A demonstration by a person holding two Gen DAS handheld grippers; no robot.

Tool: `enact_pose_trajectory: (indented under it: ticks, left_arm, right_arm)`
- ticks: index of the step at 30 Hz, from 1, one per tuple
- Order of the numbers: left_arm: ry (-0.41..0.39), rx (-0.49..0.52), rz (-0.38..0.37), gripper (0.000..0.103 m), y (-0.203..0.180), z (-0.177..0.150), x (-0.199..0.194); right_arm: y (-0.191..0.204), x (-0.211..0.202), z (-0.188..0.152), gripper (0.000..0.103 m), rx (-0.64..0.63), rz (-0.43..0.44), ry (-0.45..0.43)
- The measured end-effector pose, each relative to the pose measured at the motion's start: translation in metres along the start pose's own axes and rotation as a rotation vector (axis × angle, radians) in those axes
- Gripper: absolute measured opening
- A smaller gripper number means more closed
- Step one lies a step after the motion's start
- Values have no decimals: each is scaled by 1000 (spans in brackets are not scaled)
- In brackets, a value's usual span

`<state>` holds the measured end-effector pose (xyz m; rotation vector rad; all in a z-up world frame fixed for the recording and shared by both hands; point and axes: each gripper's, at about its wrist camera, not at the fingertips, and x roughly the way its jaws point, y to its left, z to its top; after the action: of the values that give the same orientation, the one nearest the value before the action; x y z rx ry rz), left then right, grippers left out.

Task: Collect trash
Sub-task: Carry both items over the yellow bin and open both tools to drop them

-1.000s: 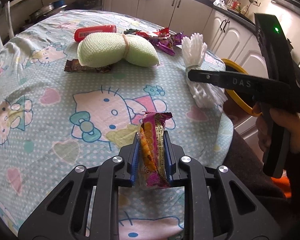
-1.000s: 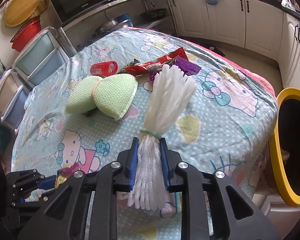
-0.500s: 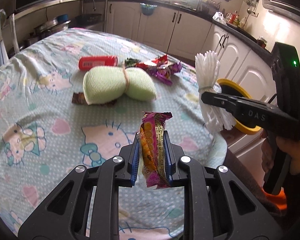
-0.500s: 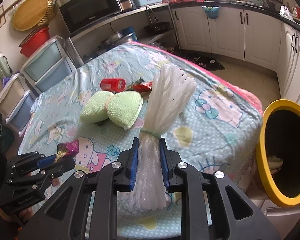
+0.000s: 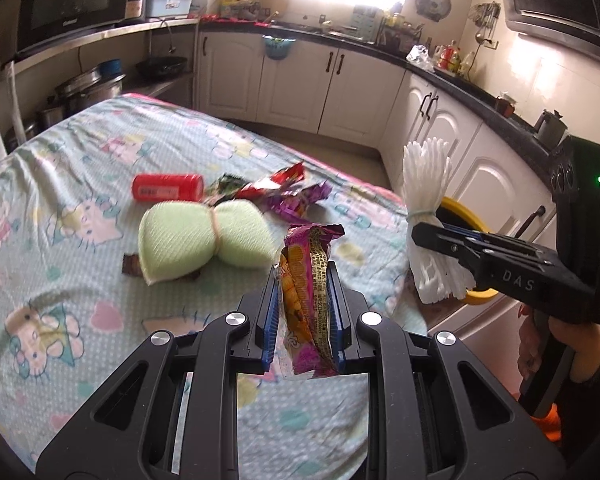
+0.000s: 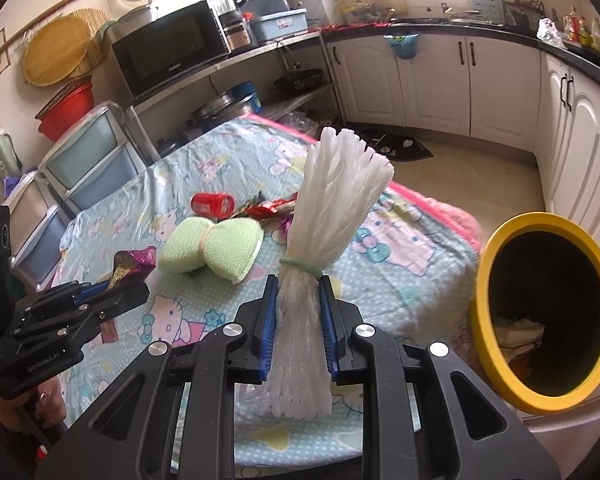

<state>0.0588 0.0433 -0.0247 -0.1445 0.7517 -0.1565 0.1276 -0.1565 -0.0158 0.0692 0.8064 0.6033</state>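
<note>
- The left gripper [image 5: 306,312], at lower centre of its own view, is clamped on a purple and orange snack wrapper [image 5: 310,300] standing upright between the blue pads.
- The right gripper [image 6: 298,328] pinches a white foam net bundle [image 6: 324,240] below its green band.
- The yellow-rimmed bin [image 6: 500,320] stands at the right edge, beside the table [image 6: 400,248].
- A green sponge [image 5: 196,240], a red can [image 5: 166,187] and more wrappers [image 5: 284,196] lie on the tablecloth at mid-frame.

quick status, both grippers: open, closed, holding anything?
Left gripper: closed on the purple and orange snack wrapper, lifted off the table.
Right gripper: closed on the white foam net bundle, beside the yellow bin.
</note>
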Motion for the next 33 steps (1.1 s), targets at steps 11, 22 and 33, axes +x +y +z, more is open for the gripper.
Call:
enact_pose_trajectory:
  ticks: [11, 22, 33]
  left_arm:
    - [-39, 30, -51, 15, -29, 26, 8]
    - [-65, 65, -111, 15, -61, 47, 19]
    - [-70, 98, -173, 15, -95, 64, 41]
  right_arm:
    - [-28, -33, 10, 20, 38, -73, -83]
    - [-65, -60, 17, 20, 88, -167, -156]
    - [-101, -75, 11, 20, 159, -237, -187]
